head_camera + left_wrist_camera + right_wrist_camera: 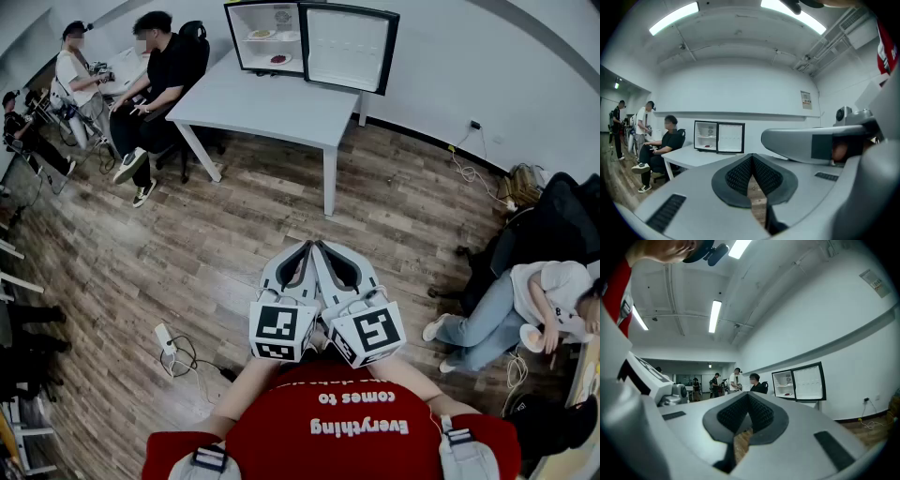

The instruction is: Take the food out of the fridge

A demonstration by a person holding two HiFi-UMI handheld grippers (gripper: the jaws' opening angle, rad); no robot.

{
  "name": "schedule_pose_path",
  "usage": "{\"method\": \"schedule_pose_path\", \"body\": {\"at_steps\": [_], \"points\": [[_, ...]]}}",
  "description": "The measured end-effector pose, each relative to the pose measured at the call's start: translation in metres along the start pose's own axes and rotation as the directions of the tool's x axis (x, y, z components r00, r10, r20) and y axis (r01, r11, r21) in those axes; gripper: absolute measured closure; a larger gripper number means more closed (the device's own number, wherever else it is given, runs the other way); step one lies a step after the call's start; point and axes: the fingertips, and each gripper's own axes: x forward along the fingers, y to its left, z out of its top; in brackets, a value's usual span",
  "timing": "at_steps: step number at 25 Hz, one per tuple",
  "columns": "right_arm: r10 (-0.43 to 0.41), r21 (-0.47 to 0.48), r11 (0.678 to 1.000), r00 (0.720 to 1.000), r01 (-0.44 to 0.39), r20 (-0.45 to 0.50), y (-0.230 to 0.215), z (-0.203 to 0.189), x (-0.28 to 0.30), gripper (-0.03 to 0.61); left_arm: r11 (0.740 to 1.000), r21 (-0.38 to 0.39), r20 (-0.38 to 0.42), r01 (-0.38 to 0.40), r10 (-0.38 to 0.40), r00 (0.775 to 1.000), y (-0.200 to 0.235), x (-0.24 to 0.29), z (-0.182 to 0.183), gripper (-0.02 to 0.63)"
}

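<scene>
Wood floor (187, 244) fills most of the head view. White table (262, 98) sits upper centre against the wall, and the mini fridge (267, 37) stands on its far end, at the top of the frame. Fridge door (349, 47) is swung wide open to the right. Wearer's red shirt (328, 422) covers the bottom centre. Seated person in black (155, 75) is at the table's left end, upper left. Another seated person (525, 300) is bent over at the right edge. Left gripper (307, 247) and right gripper (322, 247) sit side by side just above the shirt, lower centre, with the marker cubes nearest the wearer. Their tips are almost touching each other and point up-frame toward the table, well apart from the fridge. Left gripper view: the ribbed pads meet at the tip and nothing is between them, so it is closed and empty. Right gripper view: same, pads closed together at the tip and holding nothing. The food is still inside the fridge: a plate with something yellow (262, 34) on the upper shelf and a red item (279, 59) on the lower shelf. A white power strip (165, 337) lies on the floor, lower left.
</scene>
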Motion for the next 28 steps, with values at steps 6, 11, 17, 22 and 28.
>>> {"method": "schedule_pose_path", "body": {"at_steps": [6,11,17,22,28], "points": [[0.001,0.001,1.0,1.0,-0.001,0.007,-0.011,0.004,-0.002,0.568,1.0,0.002,0.007,-0.005,0.005,1.0,-0.007,0.007,0.005,0.615],[0.011,0.001,1.0,1.0,-0.011,-0.002,-0.018,0.003,-0.002,0.568,1.0,0.005,0.001,-0.023,0.023,1.0,-0.008,0.012,0.004,0.615],[0.027,-0.016,0.999,1.0,-0.027,-0.014,-0.031,-0.006,-0.002,0.568,0.999,0.015,0.014,-0.053,0.052,0.999,-0.013,0.023,-0.002,0.615],[0.022,-0.014,1.0,1.0,-0.022,-0.017,-0.044,-0.009,0.011,0.566,0.994,0.042,0.023,-0.097,0.096,0.995,-0.001,0.032,-0.001,0.615],[0.014,-0.013,1.0,0.999,-0.015,-0.036,-0.06,-0.021,0.049,0.566,0.991,0.031,0.029,-0.132,0.131,0.991,0.041,0.057,-0.002,0.615]]}}
